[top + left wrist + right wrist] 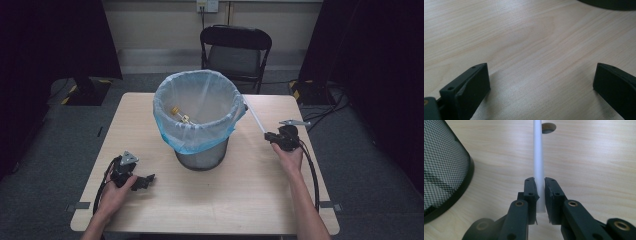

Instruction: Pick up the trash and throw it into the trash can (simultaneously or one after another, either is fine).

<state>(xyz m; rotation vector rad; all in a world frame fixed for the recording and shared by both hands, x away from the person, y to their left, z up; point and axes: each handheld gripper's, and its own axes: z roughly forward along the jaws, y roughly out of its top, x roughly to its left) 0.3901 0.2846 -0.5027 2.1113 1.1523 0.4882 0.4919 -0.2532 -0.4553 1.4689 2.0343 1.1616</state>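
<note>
We hold the right gripper (272,136) near the right edge of the worktop (240,195), and its black fingers (531,195) are clamped on the lower end of a thin white tube (538,157). The tube is smooth, round and straight. In the high view it slants up from the fingers toward the rim of the bin (200,155), and its far end lies close beside the bag's folded edge; we cannot tell whether it touches.

The bin is a round, dark wire-mesh basket standing toward the far edge of the worktop, about midway between its left and right edges. A thin, translucent plastic bag (200,137) of pale blue lines it and folds down over the rim in soft creases. Small yellowish pieces (180,114) lie inside the bag, too small to make out.

The left gripper (147,181) rests low near the front left corner of the worktop. Its blocky matte black fingers (472,90) stand wide apart with nothing but bare surface between them. The worktop is pale wood with fine, wavy grain.
</note>
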